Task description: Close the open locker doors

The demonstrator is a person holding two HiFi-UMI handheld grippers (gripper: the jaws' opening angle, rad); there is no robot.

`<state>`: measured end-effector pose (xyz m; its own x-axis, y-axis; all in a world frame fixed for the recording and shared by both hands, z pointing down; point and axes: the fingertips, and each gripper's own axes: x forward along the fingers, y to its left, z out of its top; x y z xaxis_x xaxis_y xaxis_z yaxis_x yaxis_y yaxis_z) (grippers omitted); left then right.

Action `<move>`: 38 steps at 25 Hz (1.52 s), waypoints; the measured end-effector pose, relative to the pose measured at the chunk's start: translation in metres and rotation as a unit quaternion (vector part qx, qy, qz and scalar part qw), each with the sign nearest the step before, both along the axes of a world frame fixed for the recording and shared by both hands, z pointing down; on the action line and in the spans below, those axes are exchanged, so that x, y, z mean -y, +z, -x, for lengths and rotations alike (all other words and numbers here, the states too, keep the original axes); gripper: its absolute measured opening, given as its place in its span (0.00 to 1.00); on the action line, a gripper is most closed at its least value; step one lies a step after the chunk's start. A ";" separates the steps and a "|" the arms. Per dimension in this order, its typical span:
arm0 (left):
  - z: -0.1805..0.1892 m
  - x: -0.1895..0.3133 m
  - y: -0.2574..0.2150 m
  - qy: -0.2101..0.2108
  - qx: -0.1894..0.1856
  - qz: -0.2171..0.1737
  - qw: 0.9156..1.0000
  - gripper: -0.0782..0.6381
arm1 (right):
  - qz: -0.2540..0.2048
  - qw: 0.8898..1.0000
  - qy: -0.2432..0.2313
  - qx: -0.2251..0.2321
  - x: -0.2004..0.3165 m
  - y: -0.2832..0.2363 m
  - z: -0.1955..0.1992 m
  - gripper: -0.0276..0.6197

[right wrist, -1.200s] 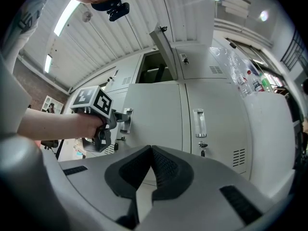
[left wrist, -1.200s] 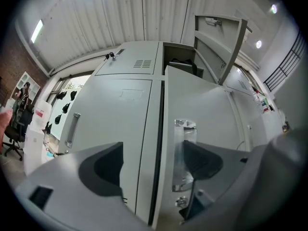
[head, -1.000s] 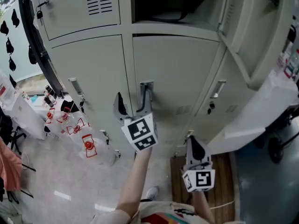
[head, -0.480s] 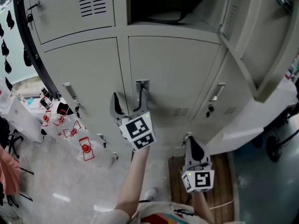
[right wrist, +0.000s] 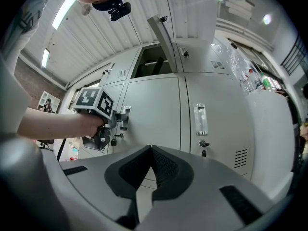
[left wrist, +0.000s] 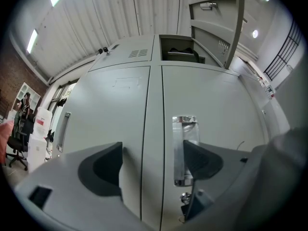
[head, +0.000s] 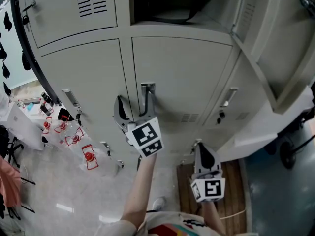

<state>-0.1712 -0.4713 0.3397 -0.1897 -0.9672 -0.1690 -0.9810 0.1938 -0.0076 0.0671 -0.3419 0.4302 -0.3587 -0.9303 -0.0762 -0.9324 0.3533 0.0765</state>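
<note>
Seen from my head camera, my left gripper [head: 133, 108] and right gripper [head: 203, 151] share one build: a pale grey moulded body topped by a white block with black square markers. These are the left marker cube [head: 146, 138] and the right marker cube [head: 209, 190]. The left jaws carry smooth dark pads [left wrist: 103, 166], and the right's ribbed pads [right wrist: 168, 170] are dark and finely grooved. My left forearm [head: 140, 191] is bare below a short pale sleeve [head: 115, 228]. My shirt [head: 170, 228] is light, with what looks like a red, teal and yellow print.
</note>
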 end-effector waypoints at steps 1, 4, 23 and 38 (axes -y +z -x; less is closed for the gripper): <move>0.000 0.000 0.000 0.001 0.000 -0.001 1.000 0.64 | 0.000 1.000 -0.001 0.001 0.000 0.000 0.001 0.05; 0.000 0.001 0.000 0.005 0.001 0.001 1.000 0.64 | 0.000 1.000 -0.003 0.001 0.000 0.001 0.002 0.05; -0.047 -0.067 -0.104 0.057 0.014 -0.100 0.993 0.64 | -0.030 0.999 0.007 0.018 -0.054 -0.010 -0.030 0.05; -0.176 -0.196 -0.219 0.175 0.017 -0.225 0.958 0.64 | -0.044 0.997 0.053 0.037 -0.130 -0.003 -0.107 0.05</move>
<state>0.0050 -0.2756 0.1203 0.1465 -0.7985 -0.5838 -0.9871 -0.1566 -0.0336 0.1738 -0.2116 0.4273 -0.2488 -0.9514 -0.1818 -0.9685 0.2469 0.0333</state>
